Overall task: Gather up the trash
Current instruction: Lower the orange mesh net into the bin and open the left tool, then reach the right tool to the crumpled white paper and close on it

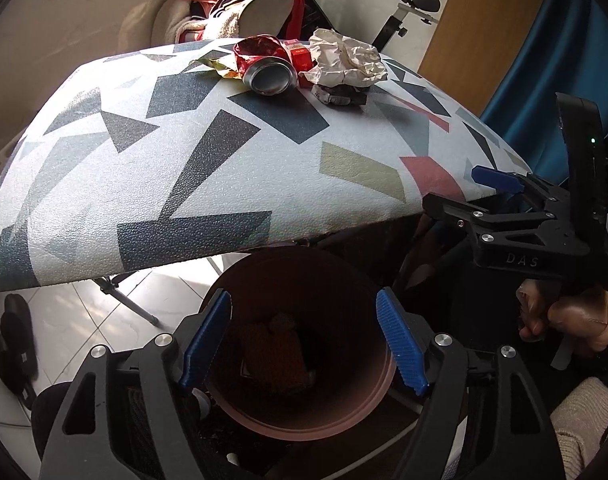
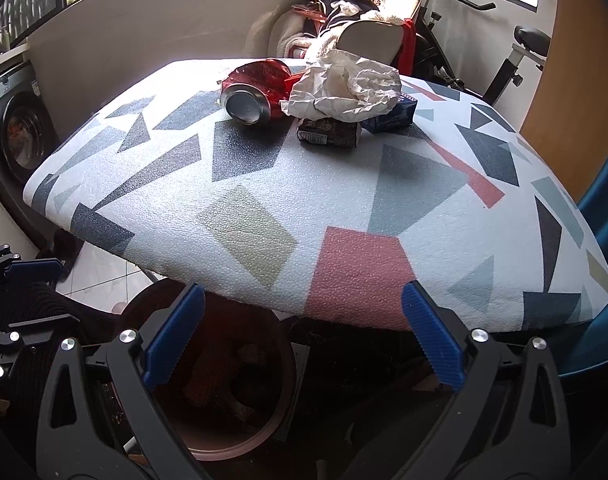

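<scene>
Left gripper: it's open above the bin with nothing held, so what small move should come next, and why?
Probably lift the left gripper toward the crushed can: its jaws stand open and empty over the bin, while the can lies nearest among the trash on the table.

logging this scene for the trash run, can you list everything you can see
table: 1, white with grey, red and olive shapes, centre
crushed can: 1, red, lying on its side at the table's far end
crumpled paper: 1, white, right of the can, on top of the wrappers
dark wrapper: 1, black, under the paper
blue packet: 1, dark blue, right of the dark wrapper
red packet: 1, red, behind the can
bin: 1, brown, below the table's near edge, trash inside
clothes pile: 1, mixed, behind the table
exercise bike: 1, black, back right
left gripper: open, over the bin
right gripper: open, empty
</scene>
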The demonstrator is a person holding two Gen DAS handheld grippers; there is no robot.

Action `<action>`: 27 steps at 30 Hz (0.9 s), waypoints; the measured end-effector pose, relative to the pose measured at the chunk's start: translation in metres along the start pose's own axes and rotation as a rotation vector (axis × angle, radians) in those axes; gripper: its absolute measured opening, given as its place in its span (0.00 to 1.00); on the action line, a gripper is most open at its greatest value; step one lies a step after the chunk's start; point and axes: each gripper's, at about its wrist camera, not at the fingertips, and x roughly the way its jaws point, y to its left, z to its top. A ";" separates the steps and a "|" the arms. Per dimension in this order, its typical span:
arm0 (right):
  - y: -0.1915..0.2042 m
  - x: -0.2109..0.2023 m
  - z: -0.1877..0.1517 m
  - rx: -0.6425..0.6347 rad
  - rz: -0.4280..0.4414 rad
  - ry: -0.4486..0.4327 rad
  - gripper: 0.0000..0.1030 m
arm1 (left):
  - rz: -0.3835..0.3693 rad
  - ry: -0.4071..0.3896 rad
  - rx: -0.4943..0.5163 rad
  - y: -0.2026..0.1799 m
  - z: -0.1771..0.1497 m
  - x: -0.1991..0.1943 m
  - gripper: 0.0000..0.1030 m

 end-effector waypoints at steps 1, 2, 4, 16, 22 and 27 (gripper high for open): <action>0.000 0.000 0.000 0.001 0.000 0.001 0.94 | -0.001 0.004 -0.002 0.000 0.000 0.001 0.76; 0.000 0.000 0.000 0.002 -0.001 0.002 0.94 | -0.005 0.008 -0.004 0.001 0.000 0.002 0.78; -0.001 0.001 0.000 0.005 -0.003 0.004 0.94 | -0.009 0.011 -0.008 0.002 0.000 0.002 0.81; -0.002 0.004 -0.001 0.009 -0.003 0.014 0.94 | -0.001 0.012 -0.025 0.004 0.001 0.005 0.94; -0.004 0.002 0.001 0.018 -0.002 0.009 0.94 | 0.004 -0.027 -0.031 0.006 0.003 -0.003 0.94; -0.010 -0.004 0.014 0.014 0.009 -0.032 0.94 | 0.017 -0.113 -0.041 0.012 0.013 -0.020 0.94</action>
